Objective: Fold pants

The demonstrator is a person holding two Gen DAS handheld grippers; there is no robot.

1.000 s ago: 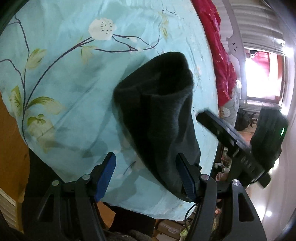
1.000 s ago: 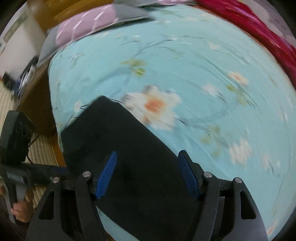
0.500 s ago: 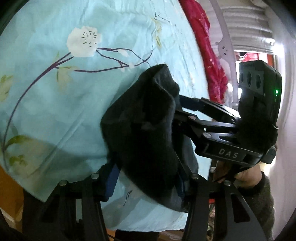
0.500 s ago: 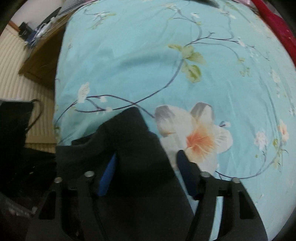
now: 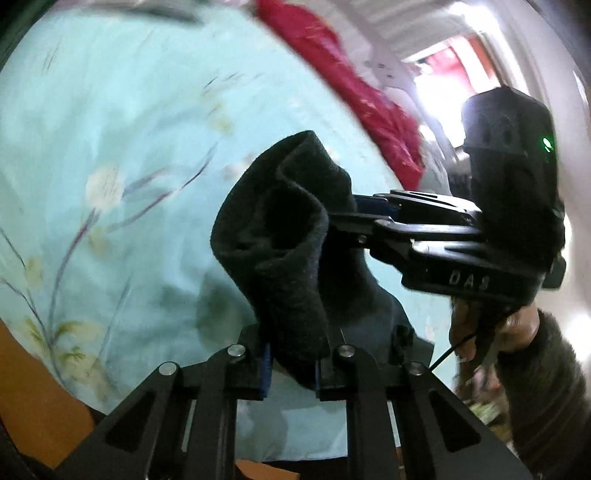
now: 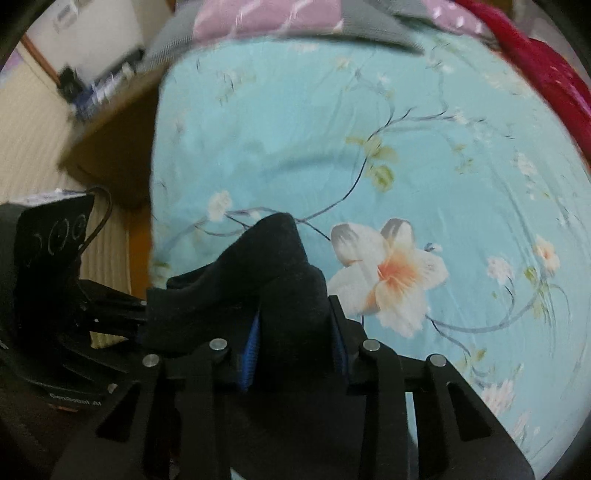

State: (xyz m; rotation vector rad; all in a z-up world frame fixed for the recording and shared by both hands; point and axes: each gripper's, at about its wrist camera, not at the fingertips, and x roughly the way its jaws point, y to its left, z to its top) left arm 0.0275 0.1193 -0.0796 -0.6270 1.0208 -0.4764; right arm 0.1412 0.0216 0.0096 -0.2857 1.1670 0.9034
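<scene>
The black fleece pants are bunched up above a light blue flowered bedsheet. My left gripper is shut on one end of the pants. My right gripper is shut on the pants too; in the left wrist view it comes in from the right and pinches the far side of the bunch. In the right wrist view the left gripper's body shows at the left. The cloth sags between the two grips, lifted off the sheet.
A red quilt lies along the bed's far side, also seen in the right wrist view. A pink and grey pillow lies at the head. A wooden bed frame and the floor lie past the edge. A bright window is beyond.
Both grippers were open around the pants on the sheet a second ago. They have since closed on the cloth and lifted it off the sheet; the right gripper came in close beside the left.
</scene>
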